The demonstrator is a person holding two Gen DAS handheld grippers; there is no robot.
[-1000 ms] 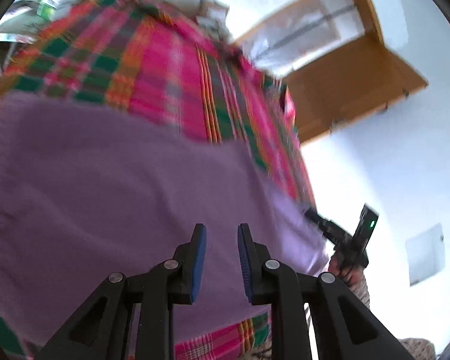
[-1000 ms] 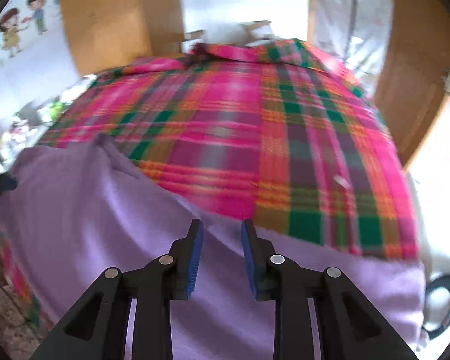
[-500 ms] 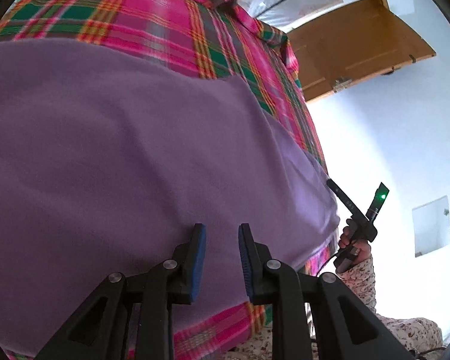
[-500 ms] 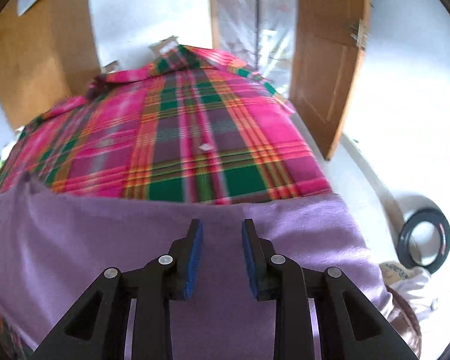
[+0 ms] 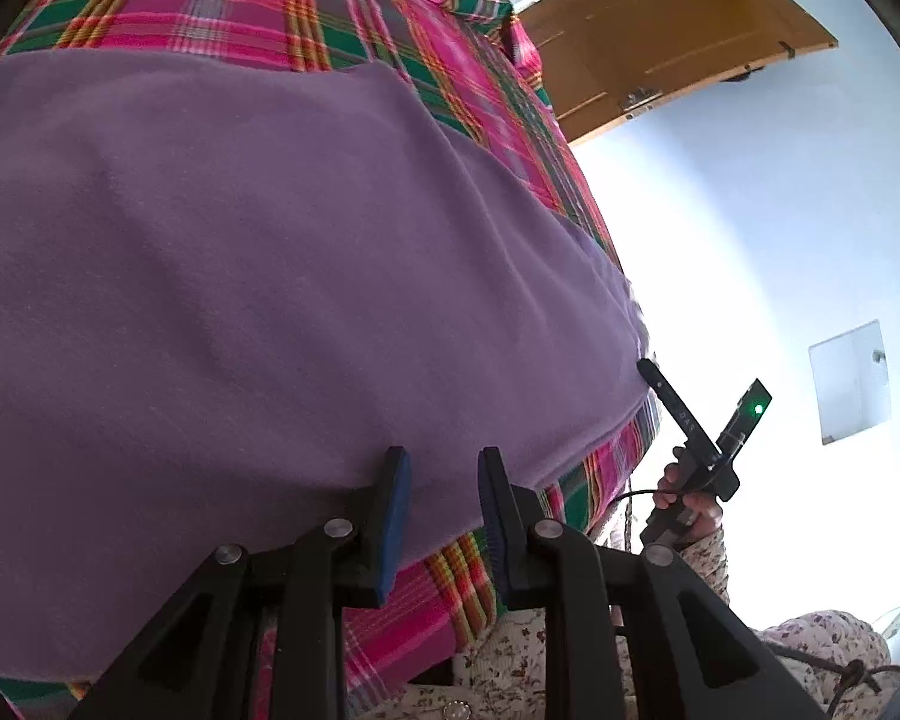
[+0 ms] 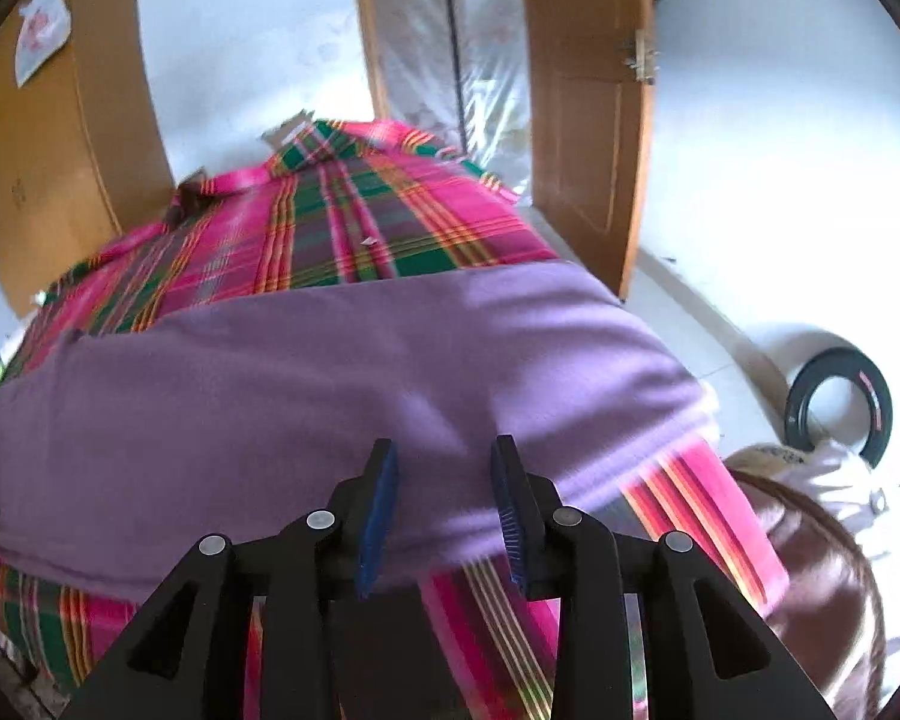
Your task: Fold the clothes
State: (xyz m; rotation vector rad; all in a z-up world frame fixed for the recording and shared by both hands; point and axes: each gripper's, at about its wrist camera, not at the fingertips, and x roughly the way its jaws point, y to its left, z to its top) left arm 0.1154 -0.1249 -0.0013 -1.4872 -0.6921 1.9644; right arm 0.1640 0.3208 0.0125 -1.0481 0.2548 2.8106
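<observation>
Left claw (image 5: 441, 468) and right claw (image 6: 444, 459) both gape, gripping nothing

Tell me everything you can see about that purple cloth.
The purple cloth is a plain, soft, fleece-like knit without pattern, spread mostly flat with shallow wrinkles across the near end of the plaid bed cover. Its near edge lies by the bed's edge. Both open grippers, left and right, point at that edge; neither grips it.
</observation>
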